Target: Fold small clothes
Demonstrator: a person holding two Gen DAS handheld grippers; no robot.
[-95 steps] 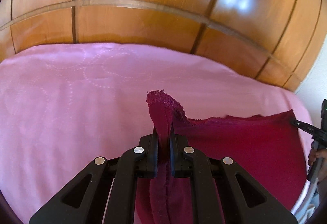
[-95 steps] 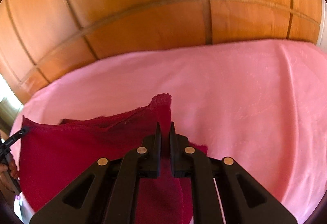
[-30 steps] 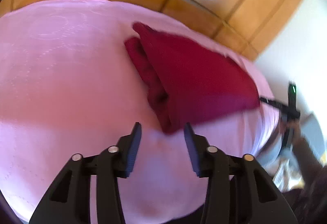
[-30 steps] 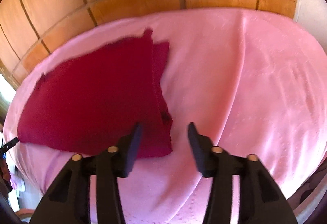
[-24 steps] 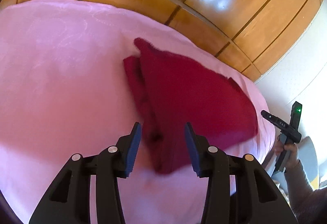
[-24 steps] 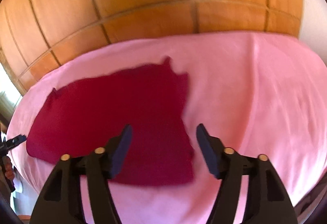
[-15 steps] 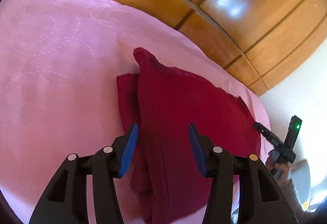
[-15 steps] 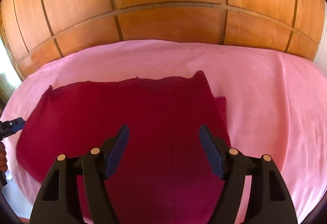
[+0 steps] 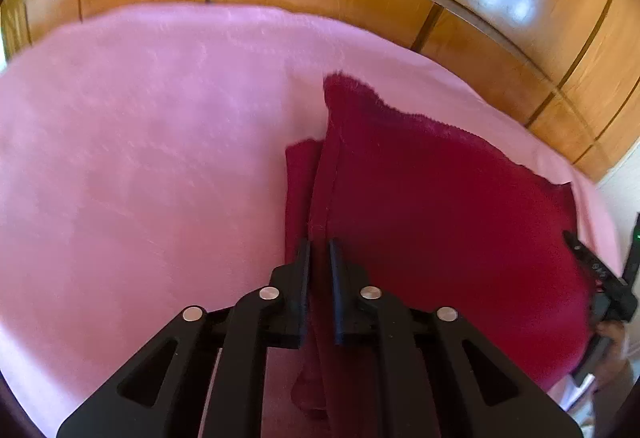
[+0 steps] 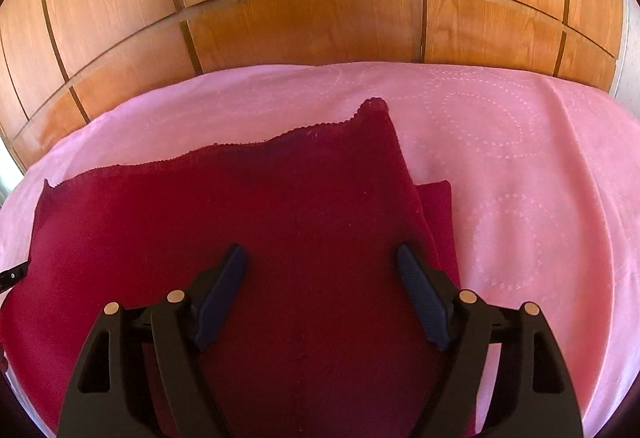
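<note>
A dark red cloth (image 9: 440, 206) lies folded on the pink bedspread (image 9: 140, 158); a lower layer sticks out along one edge. In the left wrist view my left gripper (image 9: 319, 250) is shut on that folded left edge of the cloth. In the right wrist view the same cloth (image 10: 240, 206) spreads flat under my right gripper (image 10: 320, 258), which is open wide and empty just above the cloth's near part. The scalloped far edge of the cloth shows in both views.
A glossy wooden panelled wall (image 10: 320, 10) runs behind the bed. The pink bedspread (image 10: 520, 166) extends to the right of the cloth. In the left wrist view the other gripper and a hand (image 9: 608, 302) show at the right edge, past the bed's side.
Both grippers let go of the cloth, drew back, then came in again. My left gripper has closed on the cloth's left edge. My right gripper has opened wider and moved over the cloth.
</note>
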